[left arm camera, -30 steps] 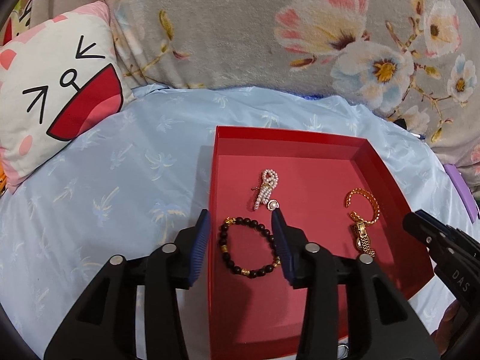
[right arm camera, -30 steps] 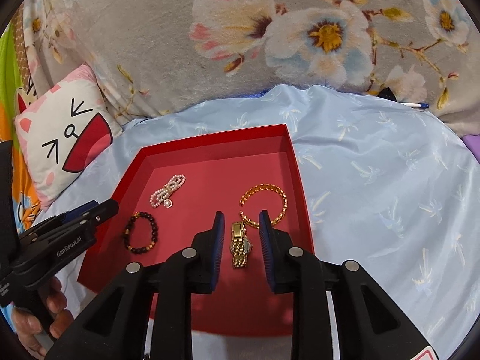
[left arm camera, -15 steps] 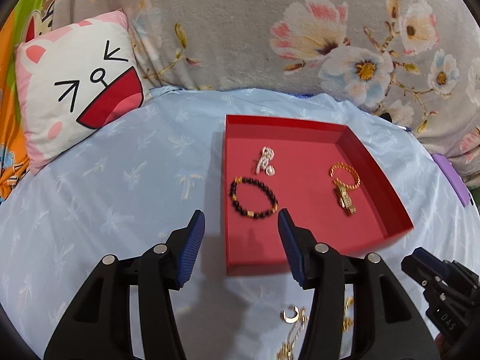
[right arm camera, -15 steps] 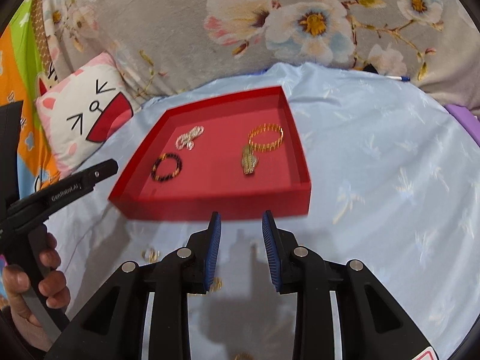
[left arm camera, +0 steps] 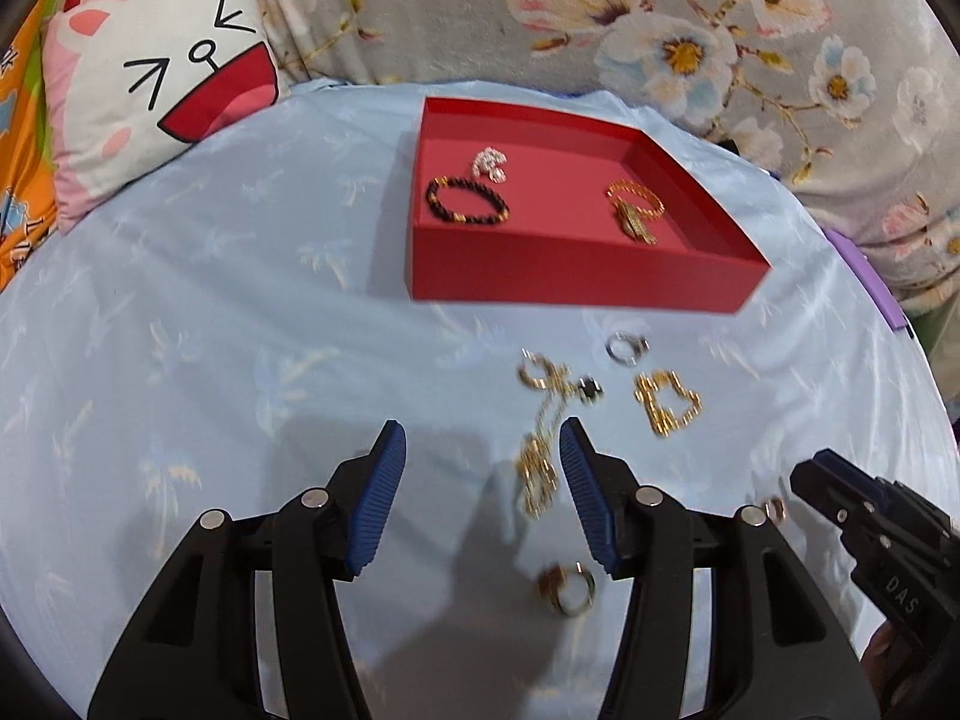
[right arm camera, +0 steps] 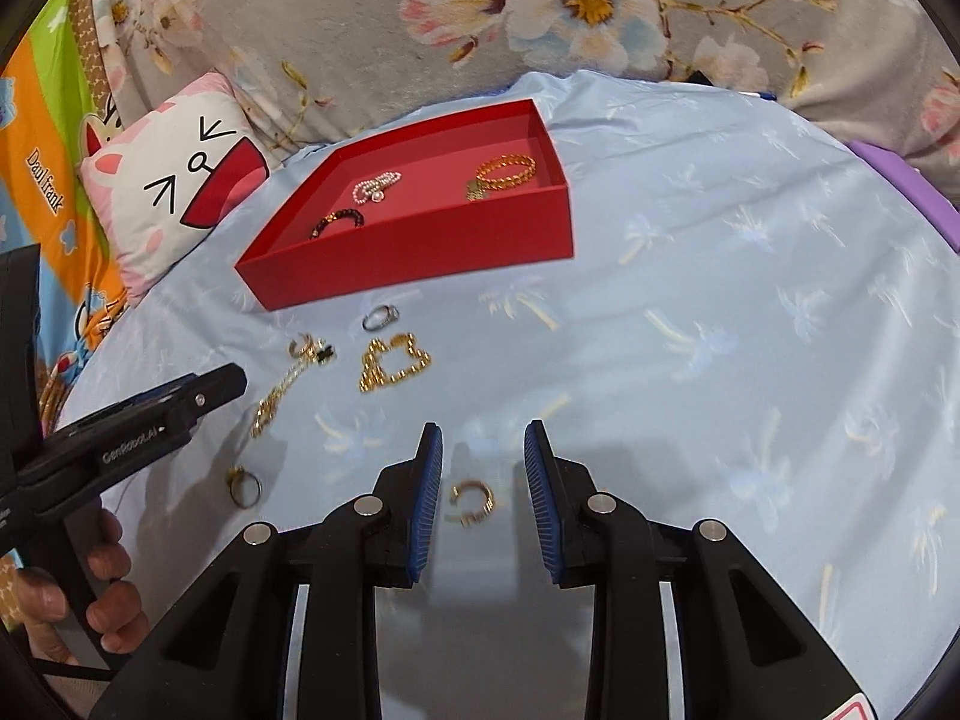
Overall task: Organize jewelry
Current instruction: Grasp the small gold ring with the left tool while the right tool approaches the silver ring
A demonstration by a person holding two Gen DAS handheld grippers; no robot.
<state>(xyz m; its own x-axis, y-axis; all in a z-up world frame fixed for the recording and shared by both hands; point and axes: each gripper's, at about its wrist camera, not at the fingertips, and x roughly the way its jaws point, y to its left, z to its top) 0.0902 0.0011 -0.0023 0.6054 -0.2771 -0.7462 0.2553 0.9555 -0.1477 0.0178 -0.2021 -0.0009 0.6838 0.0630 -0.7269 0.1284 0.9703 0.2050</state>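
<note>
A red tray (left arm camera: pixel 576 285) (right arm camera: pixel 420 258) lies on the blue sheet and holds a black bead bracelet (left arm camera: pixel 467 201), a pearl piece (left arm camera: pixel 491 163), a gold bangle (left arm camera: pixel 635 204) and a gold watch. Loose on the sheet in front of it are a silver ring (right arm camera: pixel 380 316), a gold chain bracelet (right arm camera: pixel 393 362), a gold necklace (right arm camera: pixel 282 393) and gold rings (right arm camera: pixel 243 486). My left gripper (left arm camera: pixel 480 450) is open above the sheet beside the necklace (left arm camera: pixel 540 468). My right gripper (right arm camera: pixel 483 450) is open, with a gold ring (right arm camera: pixel 471 501) between its fingers.
A cat-face cushion (left arm camera: pixel 162 102) lies at the left. A flowered grey blanket (left arm camera: pixel 660 18) runs along the back. A purple object (right arm camera: pixel 906 180) sits at the right edge of the sheet.
Both grippers have pulled back from over the tray toward the near sheet. The loose jewelry in front of the tray has come into view.
</note>
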